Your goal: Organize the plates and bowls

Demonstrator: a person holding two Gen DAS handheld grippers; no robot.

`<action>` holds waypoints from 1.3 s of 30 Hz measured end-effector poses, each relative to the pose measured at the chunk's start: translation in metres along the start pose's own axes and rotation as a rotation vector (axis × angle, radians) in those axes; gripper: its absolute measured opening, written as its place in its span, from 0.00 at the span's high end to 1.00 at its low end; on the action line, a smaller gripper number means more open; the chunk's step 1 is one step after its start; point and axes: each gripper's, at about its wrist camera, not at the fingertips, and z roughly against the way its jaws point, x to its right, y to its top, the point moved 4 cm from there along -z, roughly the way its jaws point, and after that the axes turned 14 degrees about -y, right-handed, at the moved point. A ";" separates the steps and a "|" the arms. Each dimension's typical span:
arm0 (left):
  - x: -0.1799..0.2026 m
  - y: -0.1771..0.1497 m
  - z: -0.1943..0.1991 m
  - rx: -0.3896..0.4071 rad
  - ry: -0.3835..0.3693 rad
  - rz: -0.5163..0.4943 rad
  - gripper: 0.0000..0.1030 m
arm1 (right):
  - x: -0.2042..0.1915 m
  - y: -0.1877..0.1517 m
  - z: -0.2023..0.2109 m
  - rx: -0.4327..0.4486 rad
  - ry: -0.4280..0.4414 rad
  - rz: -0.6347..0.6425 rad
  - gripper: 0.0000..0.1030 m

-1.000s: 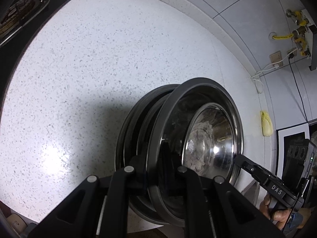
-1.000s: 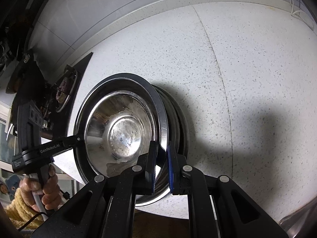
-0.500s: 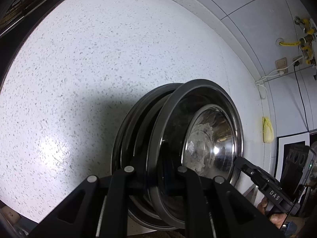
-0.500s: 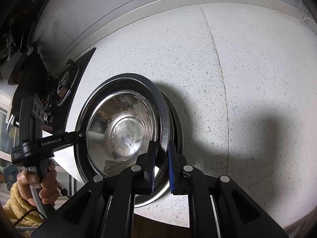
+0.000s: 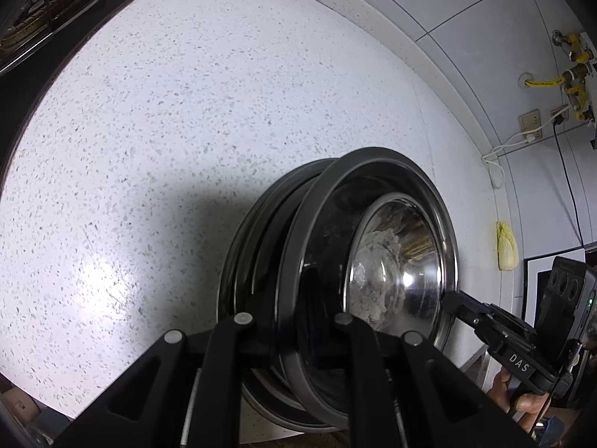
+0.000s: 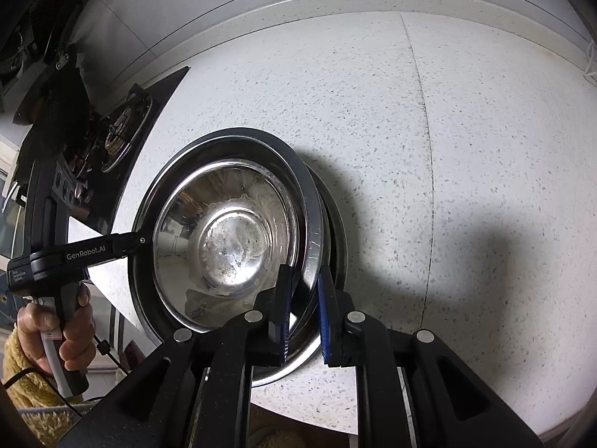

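A stainless steel bowl (image 5: 395, 261) sits on top of a stack of steel bowls (image 5: 253, 246) on the white speckled counter. In the right wrist view the top bowl (image 6: 227, 239) shows its shiny inside. My left gripper (image 5: 294, 317) is shut on the top bowl's near rim. My right gripper (image 6: 302, 310), with blue pads, is shut on the opposite rim. Each gripper shows in the other's view, the right one (image 5: 459, 304) and the left one (image 6: 138, 240), at the bowl's edge.
A black gas hob (image 6: 112, 130) lies at the counter's left end, also in the left wrist view (image 5: 48, 3). A tiled wall runs behind. Yellow gas pipes (image 5: 571, 71), a socket and a yellow cloth (image 5: 505, 246) are at the right. The counter's front edge is close below the bowls.
The two grippers and the top bowl have shifted slightly, and the bowl has settled a little lower onto the stack. Both grips are unchanged.
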 end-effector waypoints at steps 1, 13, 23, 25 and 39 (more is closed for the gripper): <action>0.002 -0.001 -0.001 0.001 0.002 -0.003 0.90 | 0.000 0.000 0.000 0.001 0.000 0.002 0.89; 0.005 -0.003 0.009 0.015 -0.012 -0.027 0.88 | -0.003 -0.003 0.002 0.023 -0.034 -0.012 0.89; 0.003 0.005 0.030 0.052 -0.034 -0.062 0.87 | -0.007 -0.007 0.006 0.043 -0.071 -0.049 0.88; 0.005 0.006 0.032 0.044 -0.030 -0.084 0.87 | -0.008 -0.008 0.007 0.045 -0.080 -0.057 0.88; -0.005 0.011 0.037 -0.017 -0.079 -0.131 0.87 | -0.016 -0.010 0.011 0.053 -0.200 -0.120 0.88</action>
